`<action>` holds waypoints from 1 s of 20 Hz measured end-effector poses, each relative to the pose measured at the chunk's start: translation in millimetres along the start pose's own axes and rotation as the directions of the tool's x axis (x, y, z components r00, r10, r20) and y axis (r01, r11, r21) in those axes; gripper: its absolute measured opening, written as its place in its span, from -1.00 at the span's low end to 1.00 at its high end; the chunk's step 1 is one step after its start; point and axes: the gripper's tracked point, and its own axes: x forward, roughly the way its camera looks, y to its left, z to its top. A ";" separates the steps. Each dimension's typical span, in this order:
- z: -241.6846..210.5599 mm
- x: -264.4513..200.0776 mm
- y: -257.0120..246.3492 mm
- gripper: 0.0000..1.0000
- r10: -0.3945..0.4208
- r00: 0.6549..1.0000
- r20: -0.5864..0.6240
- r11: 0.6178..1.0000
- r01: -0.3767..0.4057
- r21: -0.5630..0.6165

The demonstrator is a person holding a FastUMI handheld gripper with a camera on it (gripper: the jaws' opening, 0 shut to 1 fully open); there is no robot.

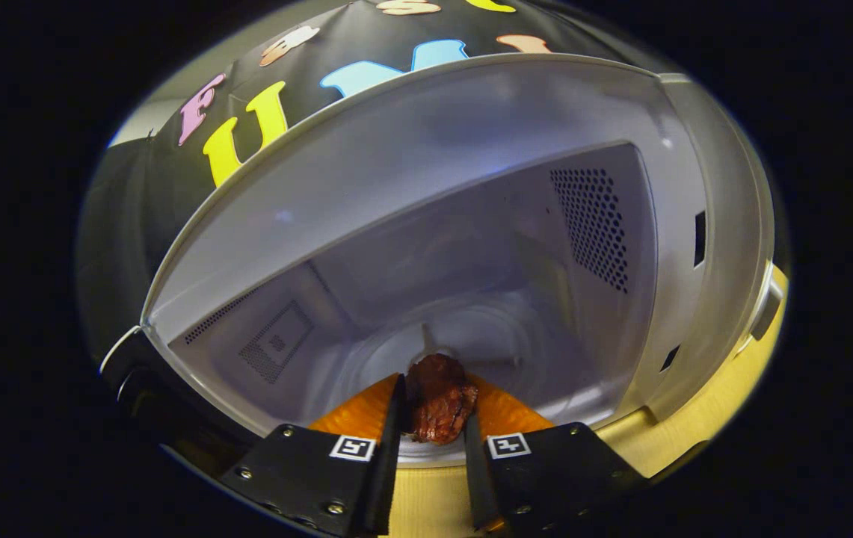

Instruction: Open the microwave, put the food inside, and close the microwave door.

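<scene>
I have the microwave [426, 224] open, so that step is done. My tongs [432, 418] are clamped on the food [439, 398], held at twelve o'clock over the turntable [486, 329], probably just inside the cavity. Still left: release it, back out over the table [695, 418], close the door.

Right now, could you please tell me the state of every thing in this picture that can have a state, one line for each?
Microwave: open, cavity in full view.
Microwave door: swung open, beside the left side of the cavity.
Turntable: in place on the cavity floor, bare.
Piece of food: held between the tongs, at the cavity's mouth, not yet set down.
Tongs: shut on the piece of food, both fingers pressing on it.
</scene>
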 end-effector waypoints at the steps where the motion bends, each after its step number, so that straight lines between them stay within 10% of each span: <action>1: 0.7 2.1 -6.6 0.01 -0.032 0.999 -0.004 0.999 0.031 -0.034; 5: 9.3 -0.2 -18.8 0.92 -0.086 0.996 0.025 0.989 0.089 -0.114; 20: 40.0 -171.9 91.5 0.92 0.224 0.973 0.051 0.945 -0.204 -0.257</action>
